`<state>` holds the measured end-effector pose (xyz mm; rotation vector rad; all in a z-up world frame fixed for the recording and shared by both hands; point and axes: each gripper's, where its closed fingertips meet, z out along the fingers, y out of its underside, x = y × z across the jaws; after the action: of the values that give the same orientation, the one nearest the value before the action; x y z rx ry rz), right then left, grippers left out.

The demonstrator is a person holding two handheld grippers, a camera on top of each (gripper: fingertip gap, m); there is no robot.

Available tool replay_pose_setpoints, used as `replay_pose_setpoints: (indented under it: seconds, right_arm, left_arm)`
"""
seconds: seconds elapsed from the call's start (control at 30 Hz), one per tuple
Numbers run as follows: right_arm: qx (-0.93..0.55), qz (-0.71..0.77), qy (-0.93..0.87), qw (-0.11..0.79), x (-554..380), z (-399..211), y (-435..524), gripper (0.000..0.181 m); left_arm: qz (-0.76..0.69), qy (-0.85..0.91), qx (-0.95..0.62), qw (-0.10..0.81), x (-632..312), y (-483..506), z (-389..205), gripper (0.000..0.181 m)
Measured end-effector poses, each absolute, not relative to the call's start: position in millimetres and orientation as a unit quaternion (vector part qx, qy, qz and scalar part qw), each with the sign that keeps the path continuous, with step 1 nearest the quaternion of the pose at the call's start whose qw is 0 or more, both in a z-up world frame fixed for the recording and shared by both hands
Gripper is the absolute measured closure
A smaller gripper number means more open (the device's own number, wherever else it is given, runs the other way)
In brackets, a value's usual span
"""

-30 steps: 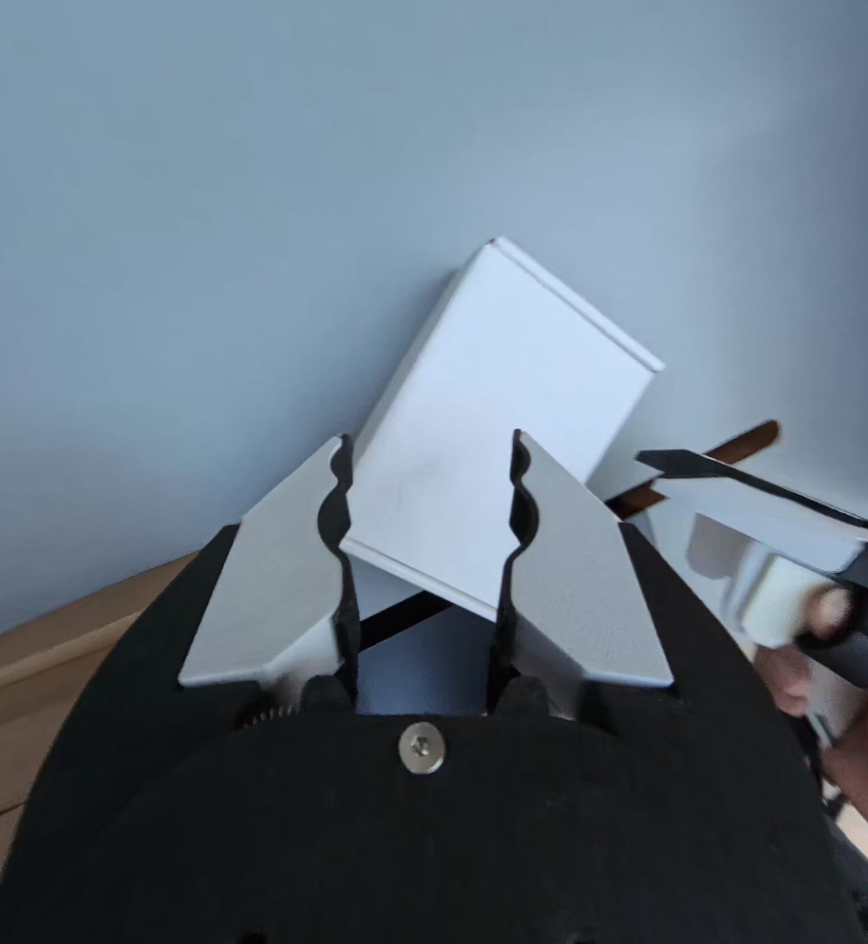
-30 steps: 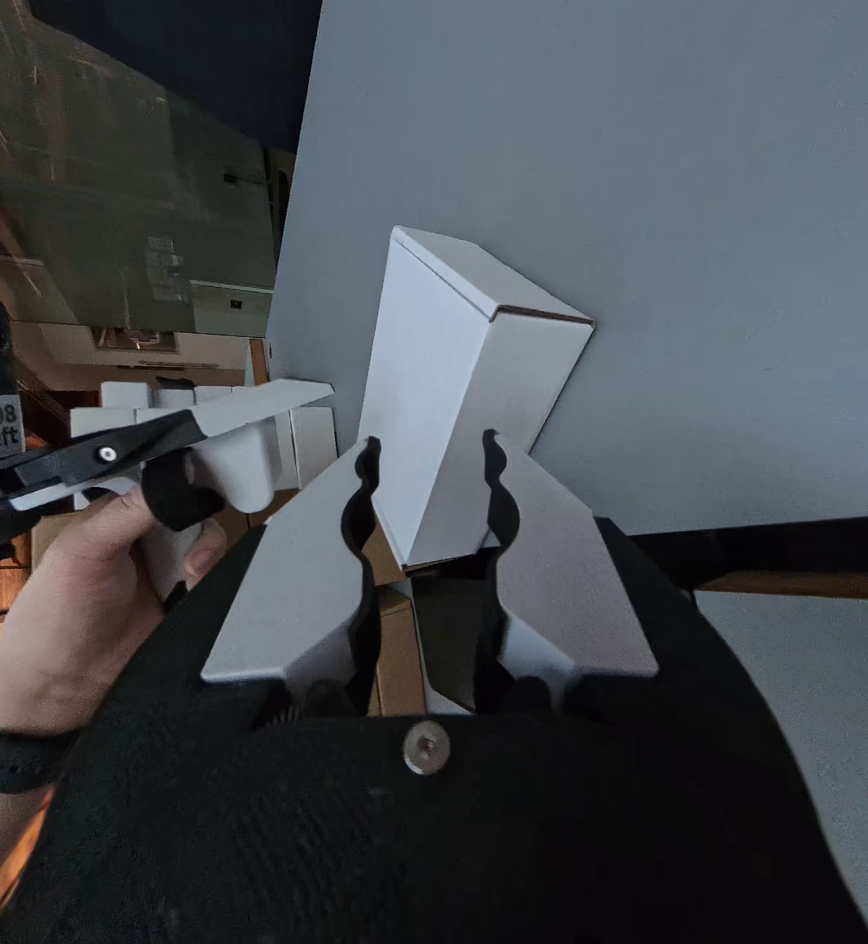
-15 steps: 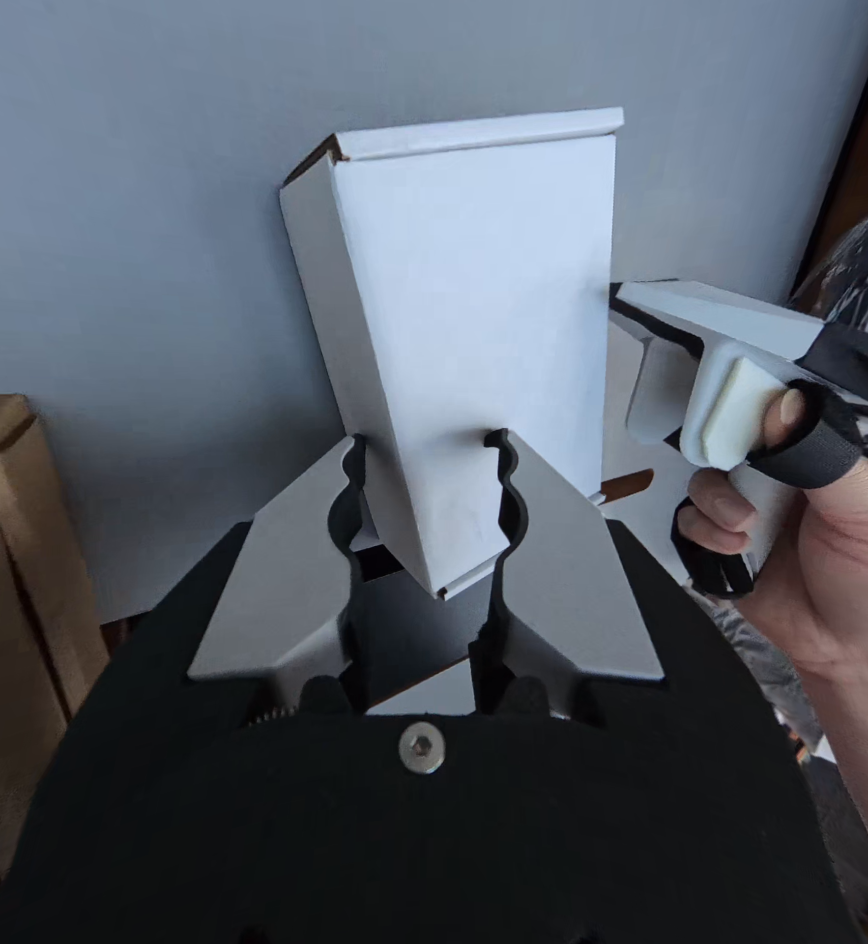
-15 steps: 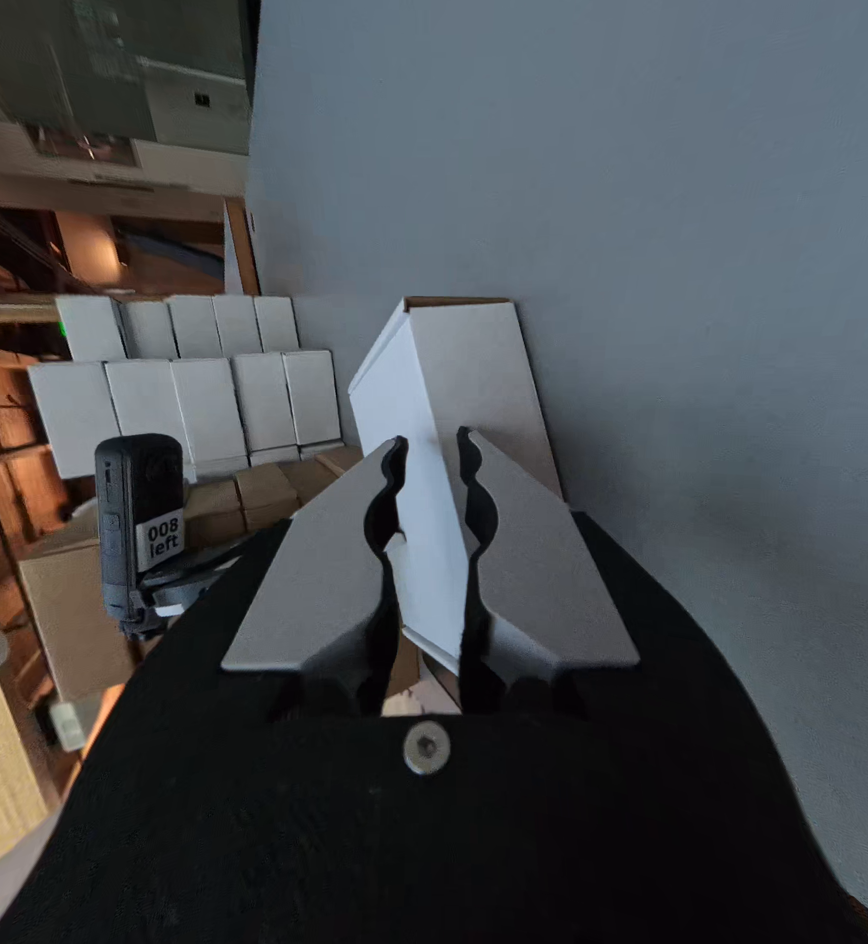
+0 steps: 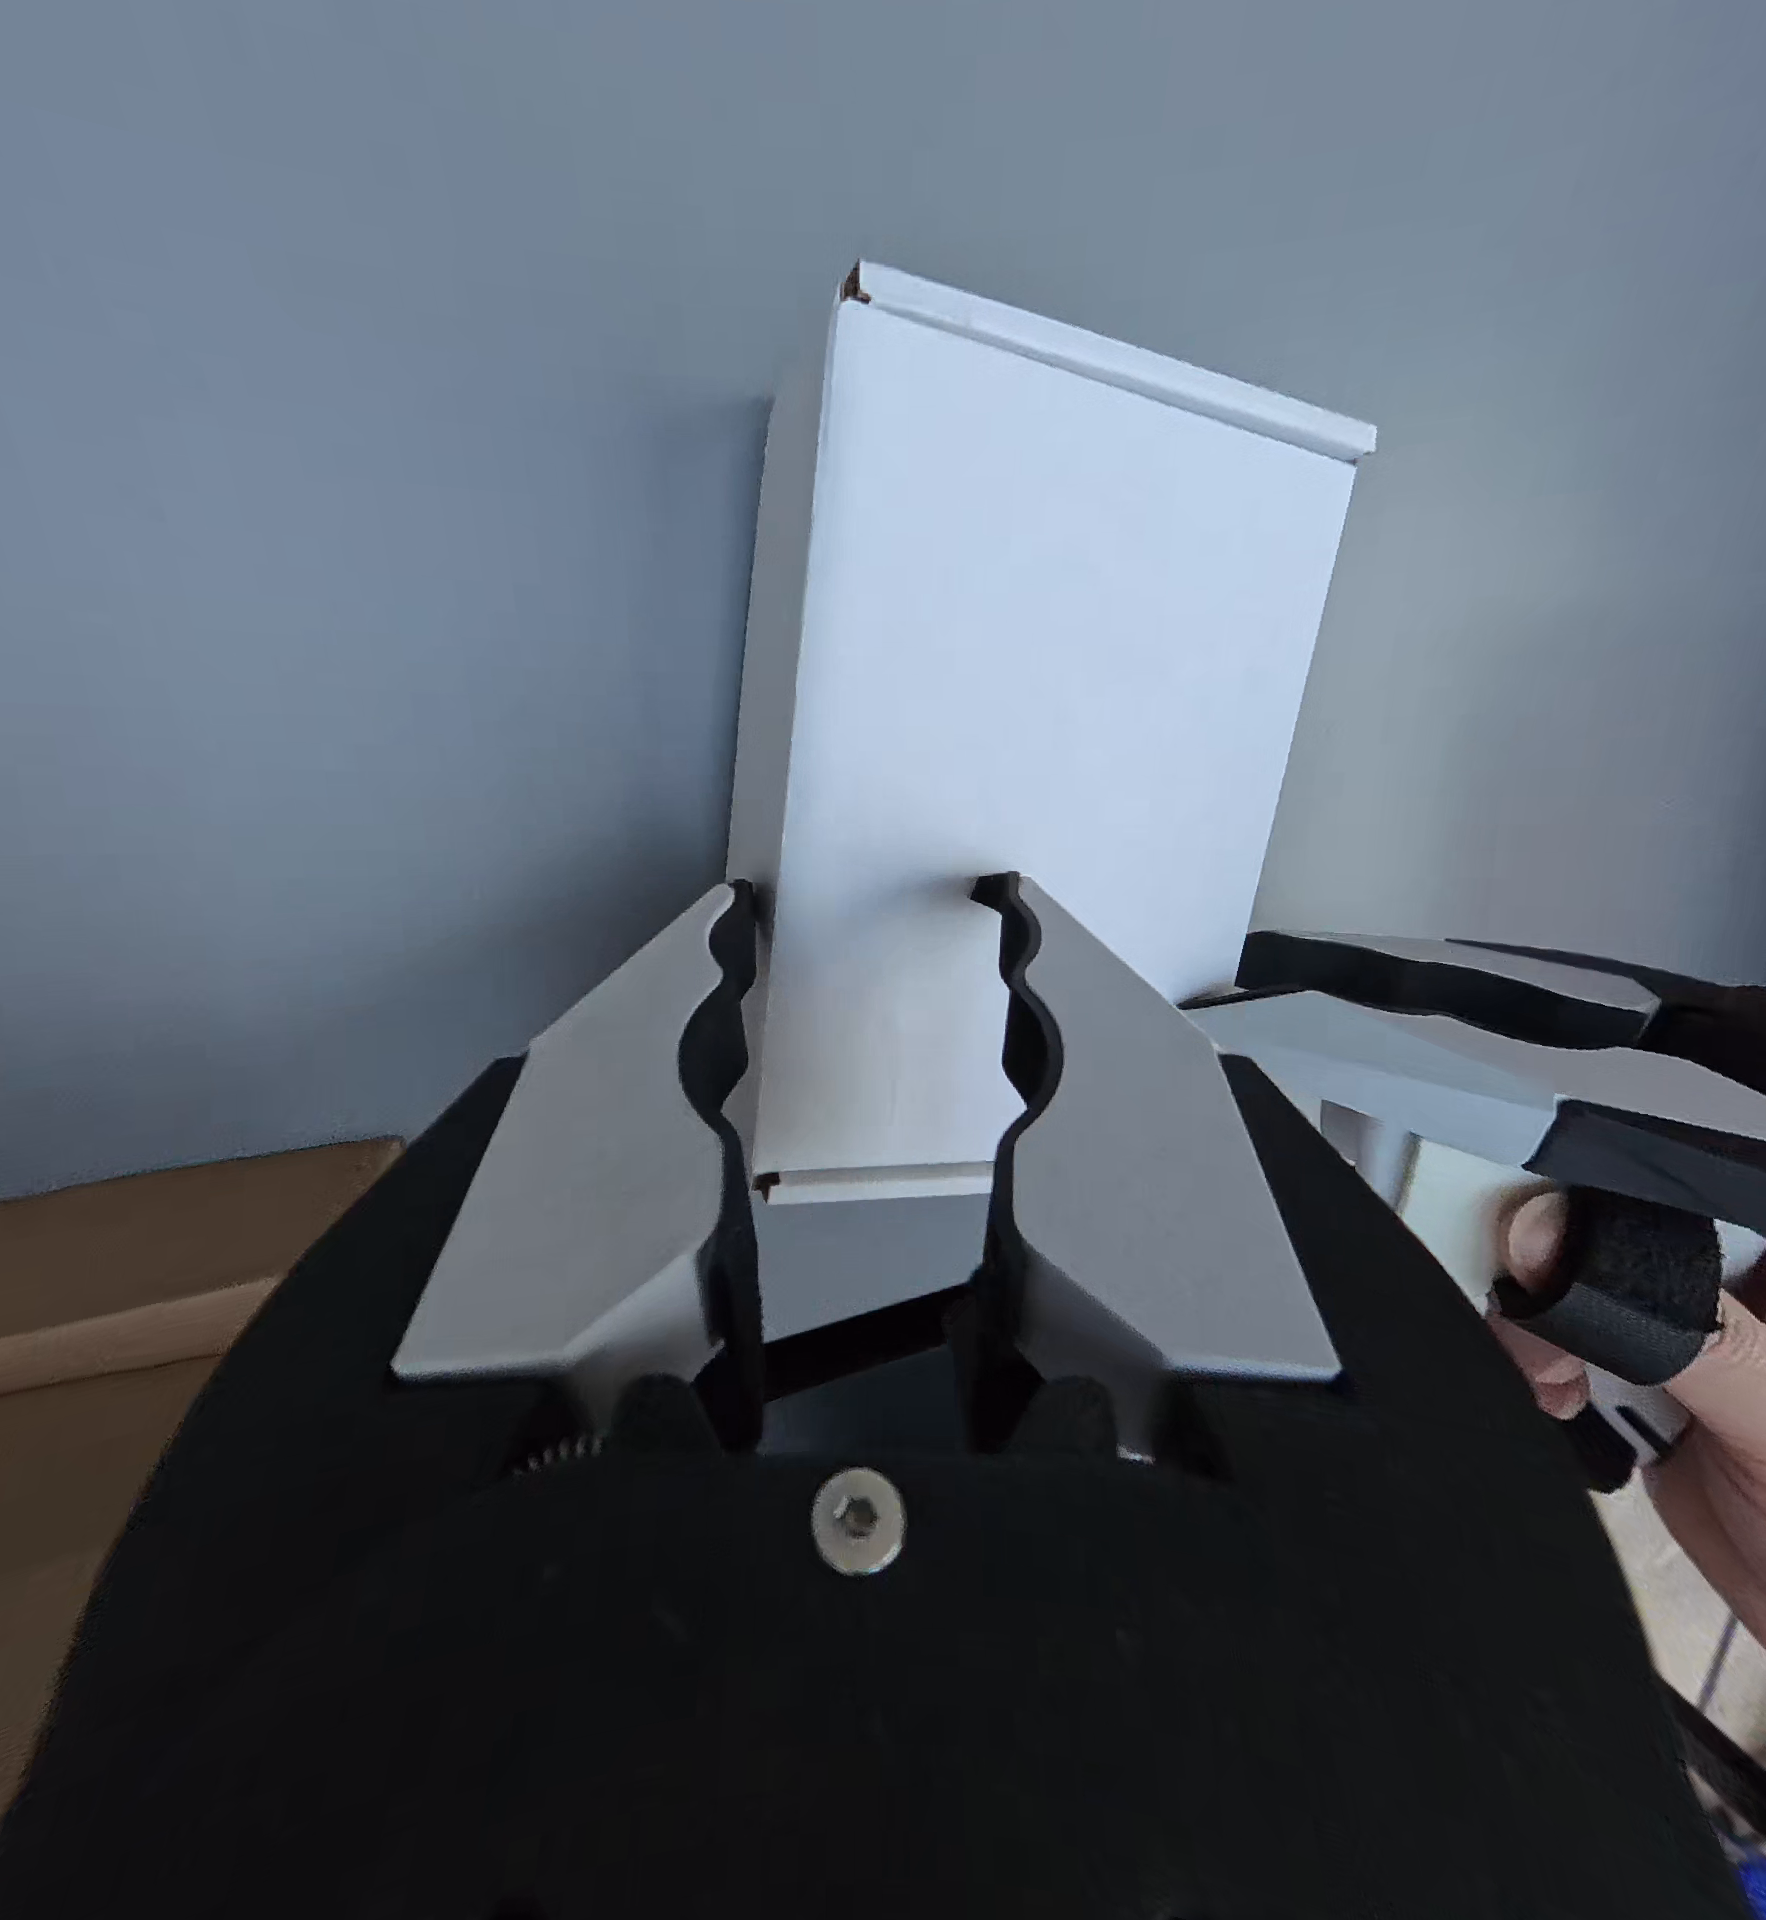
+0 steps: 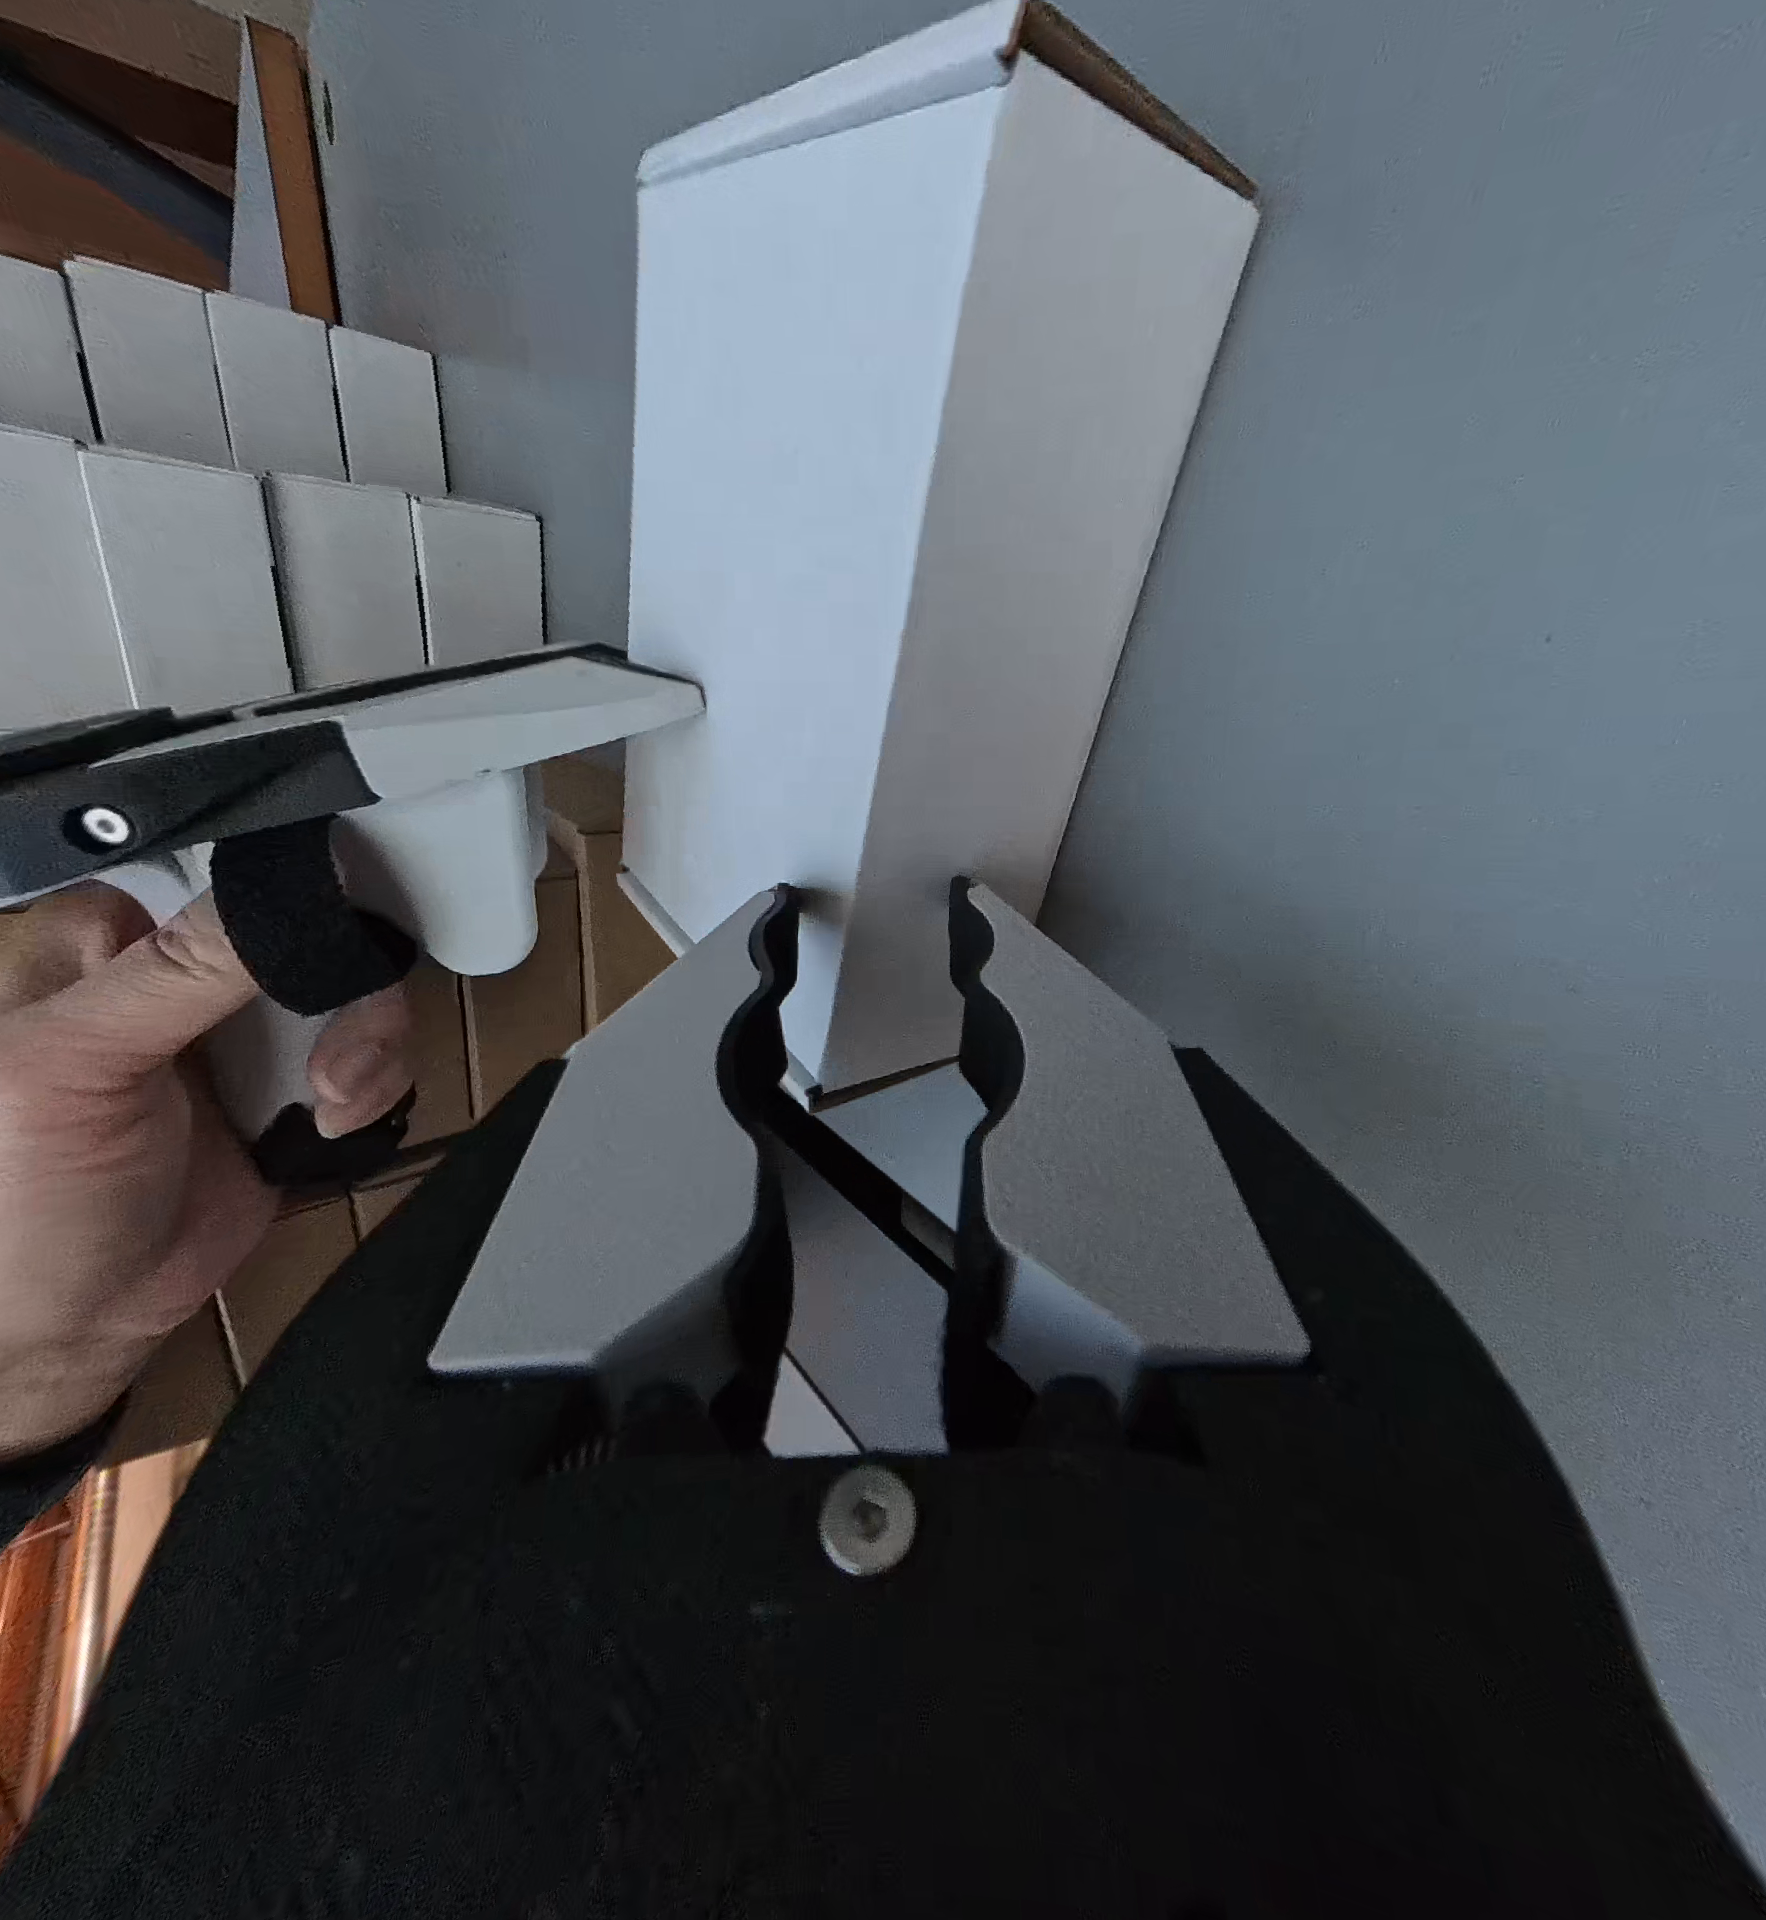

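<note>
While the white box stands with its long axis upright against the grey wall, the left claw and the right claw sit released, straddling its lower end.

Left gripper is seen with jaws parted, a clear gap kept between the wavy black inner edges of its grey fingers. Right gripper is likewise held parted, gap somewhat narrower. Both are pointed forward and slightly upward. In the right wrist view the left gripper is viewed side-on at far left, level, gripped by the left hand, one finger passed through a black strap loop and a dark band worn at the wrist. In the left wrist view the right hand is seen at the right edge, a finger strapped likewise, its gripper's fingers extended leftward, roughly level.
</note>
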<state>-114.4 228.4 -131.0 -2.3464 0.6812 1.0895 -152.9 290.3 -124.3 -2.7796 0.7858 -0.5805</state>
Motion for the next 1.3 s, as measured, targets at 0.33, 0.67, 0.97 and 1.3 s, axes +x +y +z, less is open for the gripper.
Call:
replay_pose_setpoints:
  seconds: [0.33, 0.67, 0.97, 1.3]
  right_arm:
    - [-0.847, 0.404, 0.249, 0.239, -110.8, -131.0, 231.7, 0.148]
    - [-0.845, 0.187, -0.052, 0.499, -116.0, 18.0, 207.7, 0.096]
    - [-0.799, 0.214, -0.406, 0.389, -348.5, 134.2, 261.9, 0.043]
    - [-0.837, -0.010, -0.529, 0.137, -385.3, 56.0, 290.2, 0.067]
  left_arm:
    - [-0.197, 0.232, -0.947, 0.103, -161.7, 286.3, -123.5, 0.137]
    - [-0.249, 0.328, -0.850, 0.329, -134.1, 246.6, 33.6, 0.132]
    - [-0.319, 0.255, -0.712, 0.571, -350.6, 162.0, 244.0, 0.130]
    - [-0.226, 0.135, -0.756, 0.599, -498.6, 156.4, 239.4, 0.130]
